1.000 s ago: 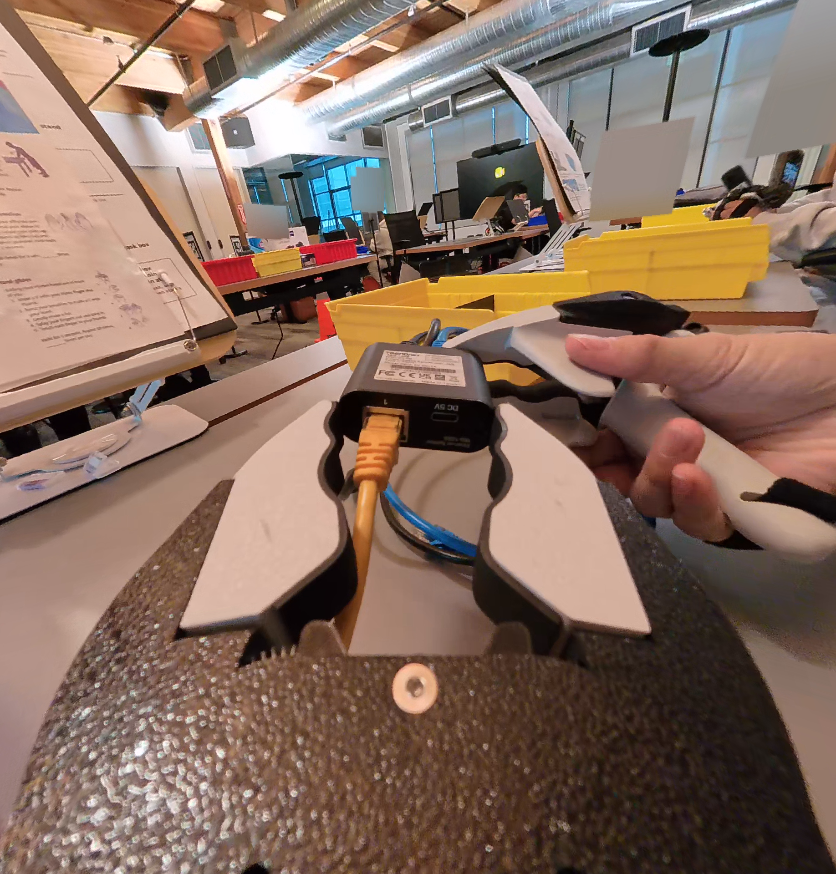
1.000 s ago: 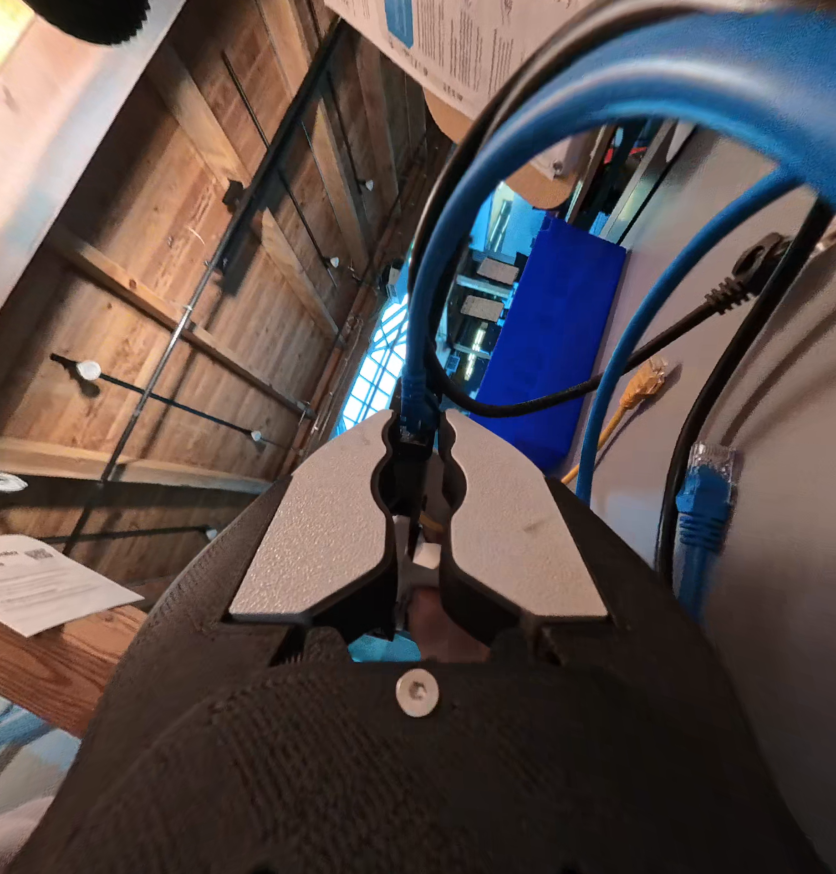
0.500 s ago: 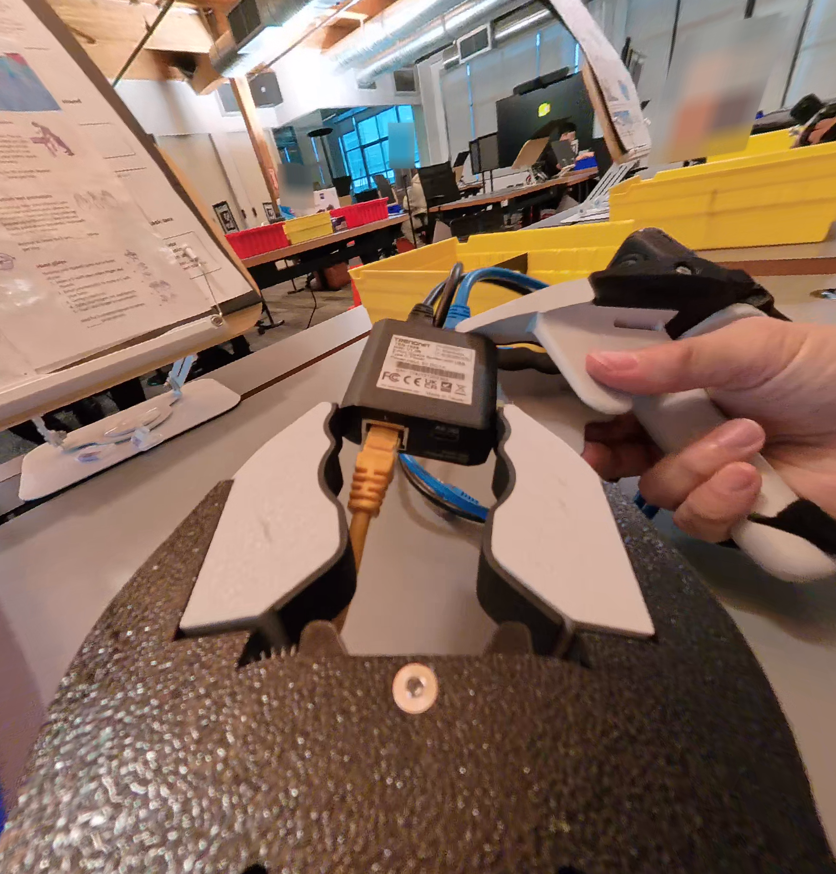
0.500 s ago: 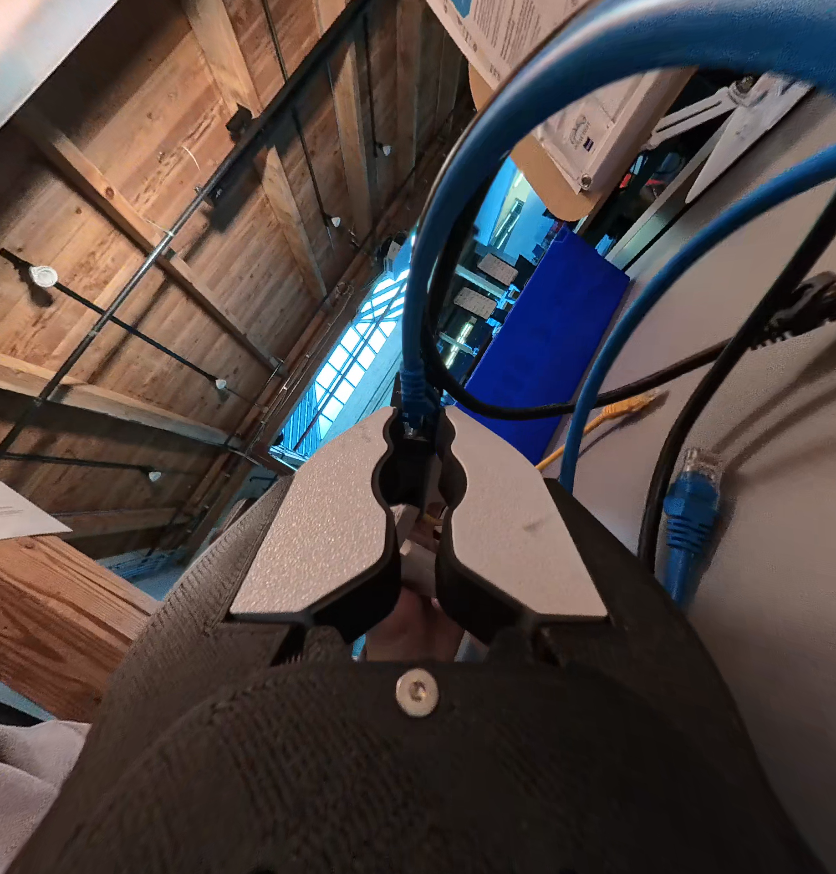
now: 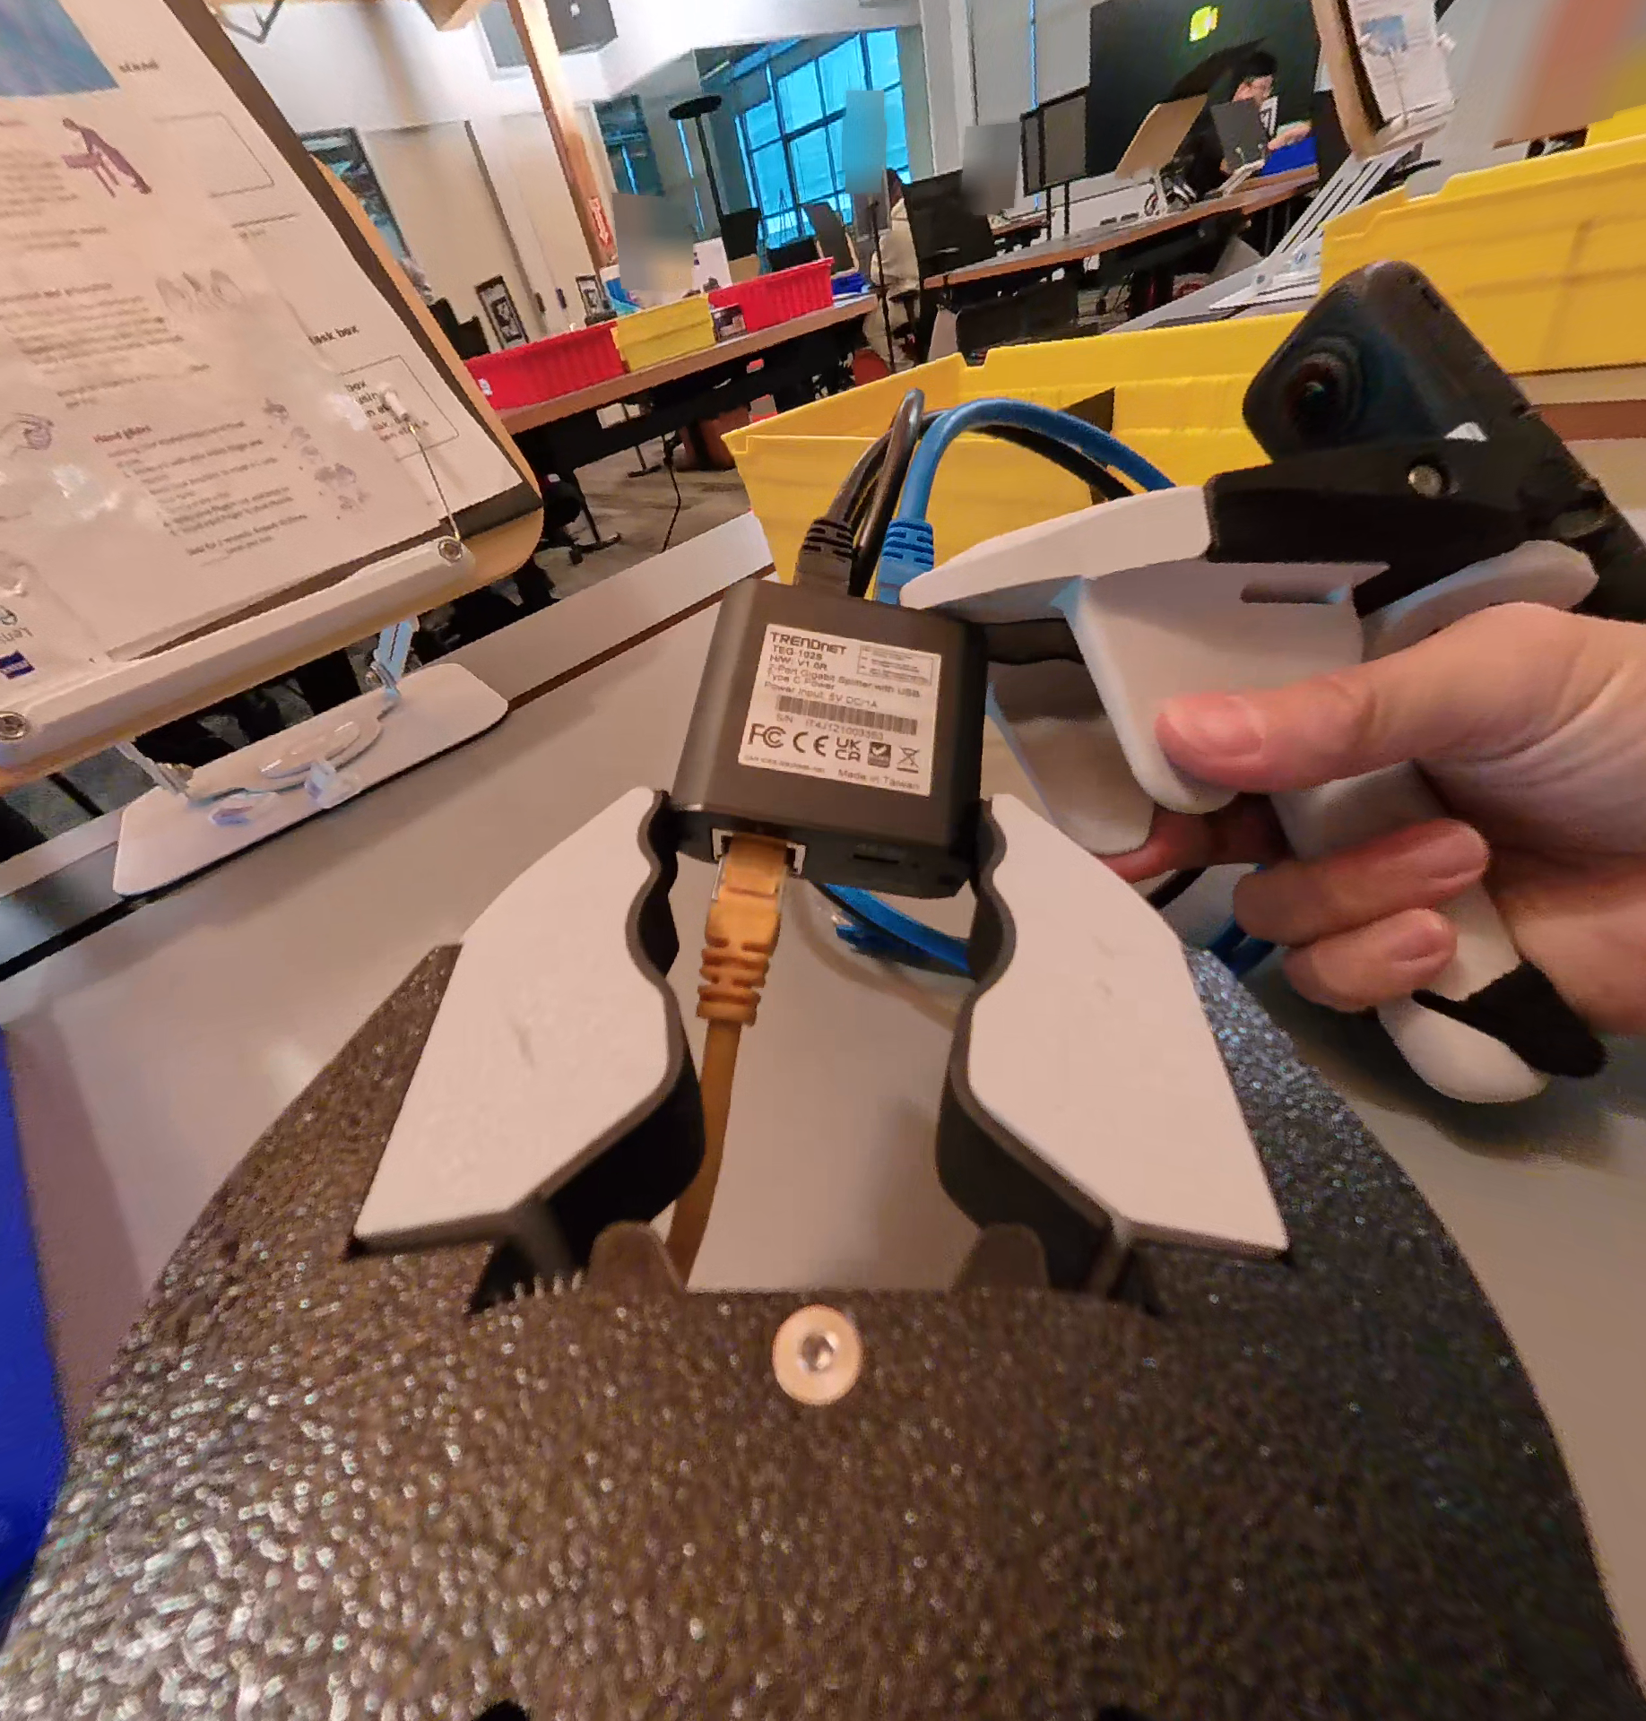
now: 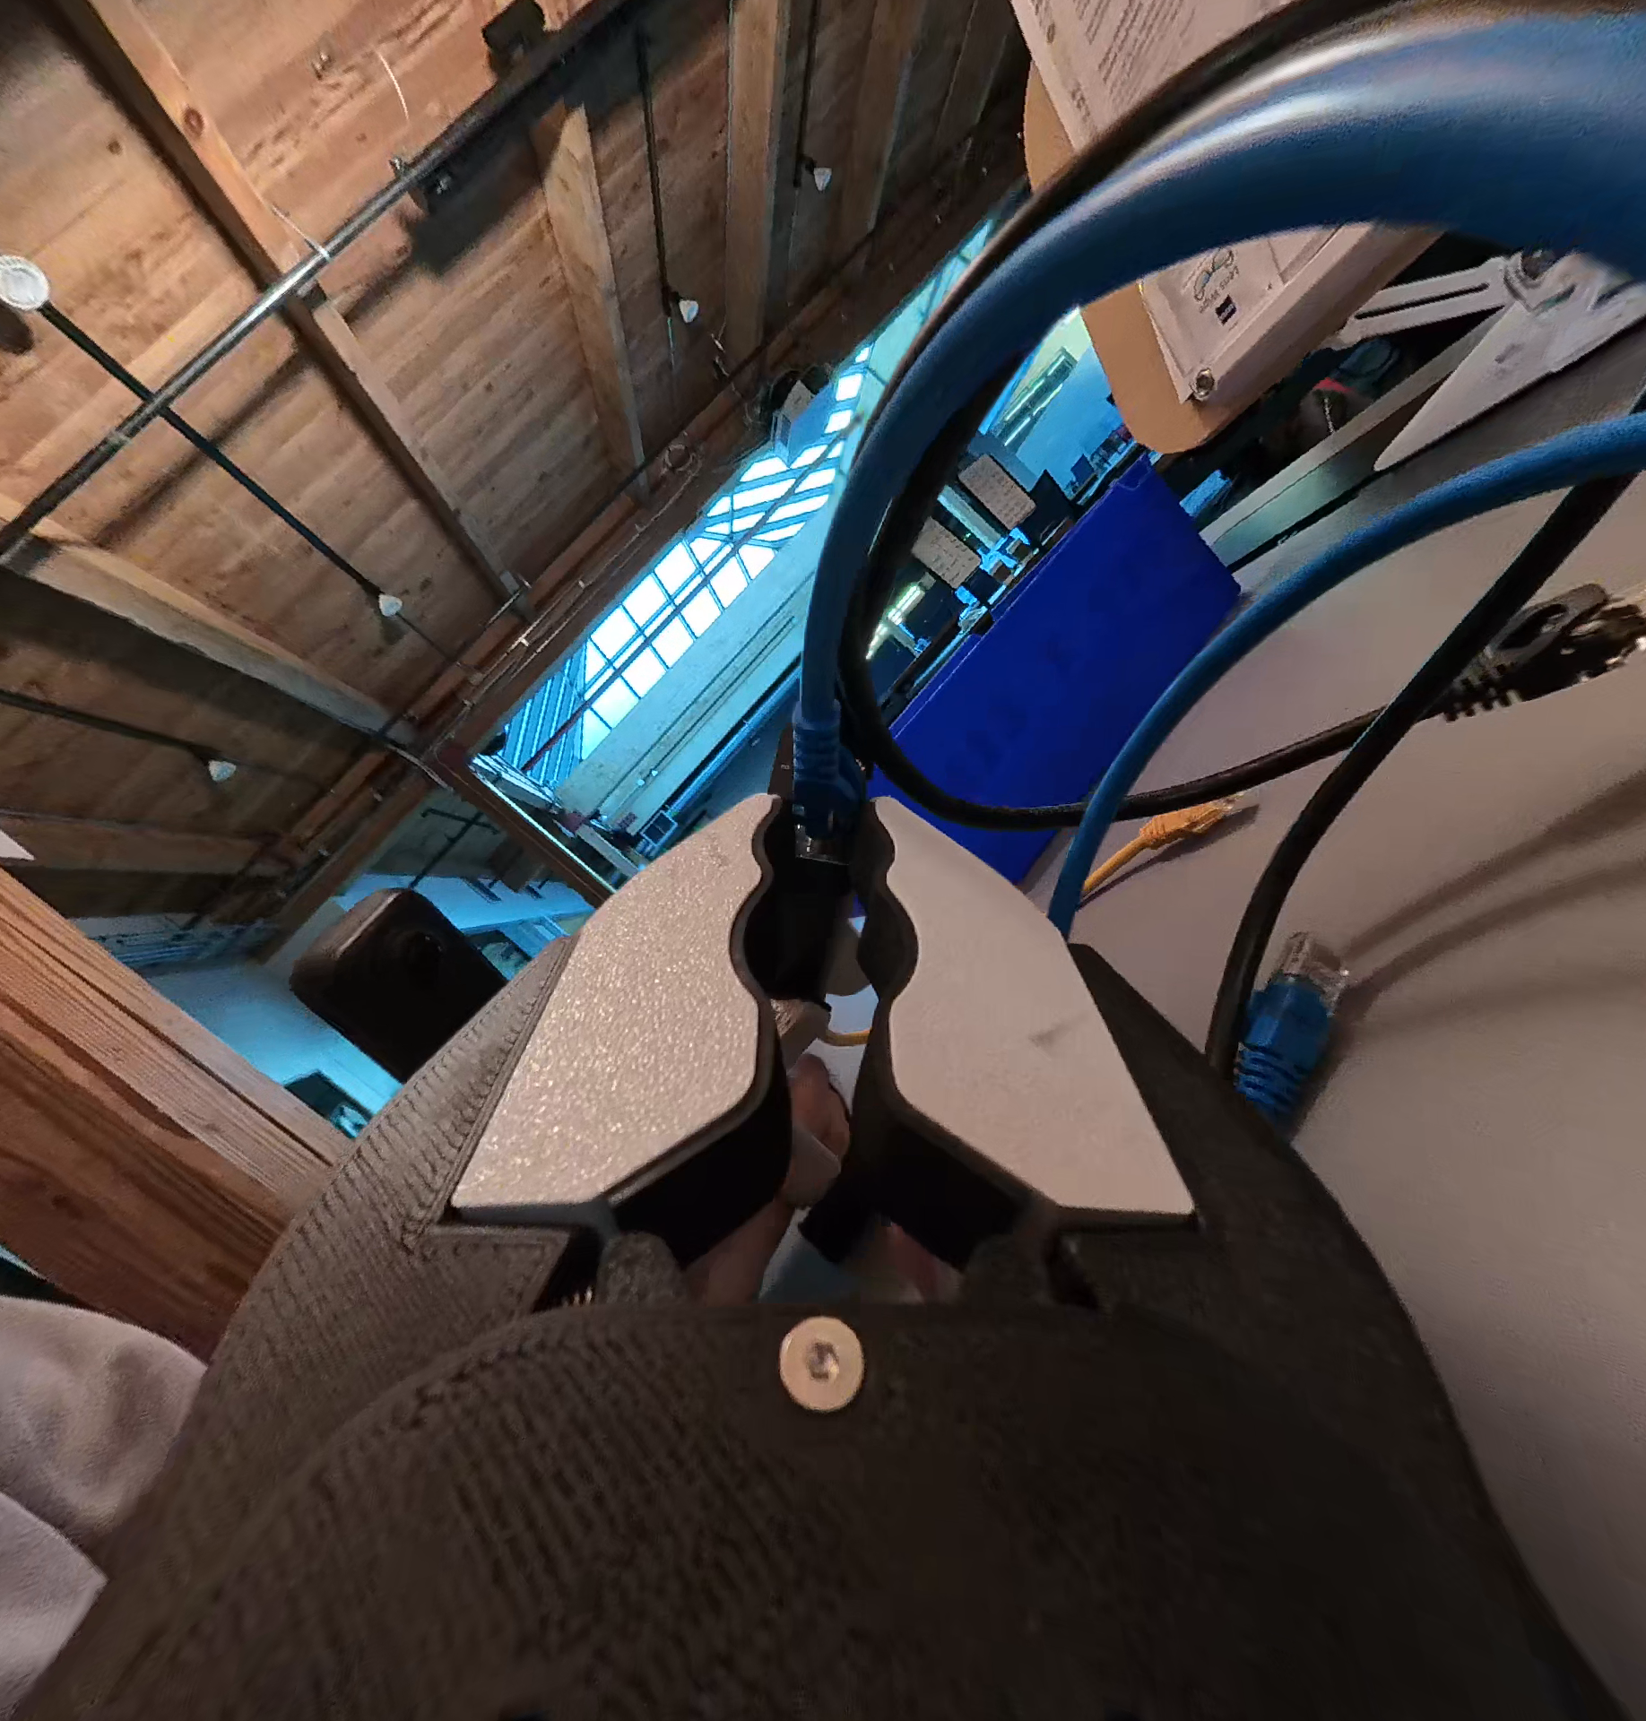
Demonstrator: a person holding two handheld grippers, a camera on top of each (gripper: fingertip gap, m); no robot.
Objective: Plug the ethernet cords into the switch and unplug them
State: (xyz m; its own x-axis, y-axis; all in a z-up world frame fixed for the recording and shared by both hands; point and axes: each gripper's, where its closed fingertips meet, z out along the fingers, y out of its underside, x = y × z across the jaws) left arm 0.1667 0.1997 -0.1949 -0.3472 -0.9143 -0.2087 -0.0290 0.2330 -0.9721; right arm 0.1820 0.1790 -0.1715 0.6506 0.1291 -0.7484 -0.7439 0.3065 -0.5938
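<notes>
My left gripper (image 5: 824, 838) is shut on the small black switch (image 5: 829, 736) and holds it above the grey table. An orange ethernet cord (image 5: 740, 941) is plugged into its near port. A blue cord (image 5: 908, 549) and a black cord (image 5: 824, 549) enter its far side. The right gripper (image 5: 922, 591) reaches that far side from the right, held by a hand. In the right wrist view my right gripper (image 6: 819, 829) is shut on the blue cord's plug (image 6: 819, 782). The cord's other blue plug (image 6: 1285, 1024) and a black plug (image 6: 1555, 643) lie loose on the table.
A document stand with a printed sheet (image 5: 195, 372) is at the left. A yellow bin (image 5: 1033, 438) sits behind the switch. A blue bin (image 6: 1061, 670) stands at the table's far side, and a loose orange plug (image 6: 1183, 824) lies near it. The grippers are tip to tip, or close to it.
The left gripper has tilted the switch so its labelled face turns more toward the camera. The right gripper stays shut on the blue plug at the switch's far side.
</notes>
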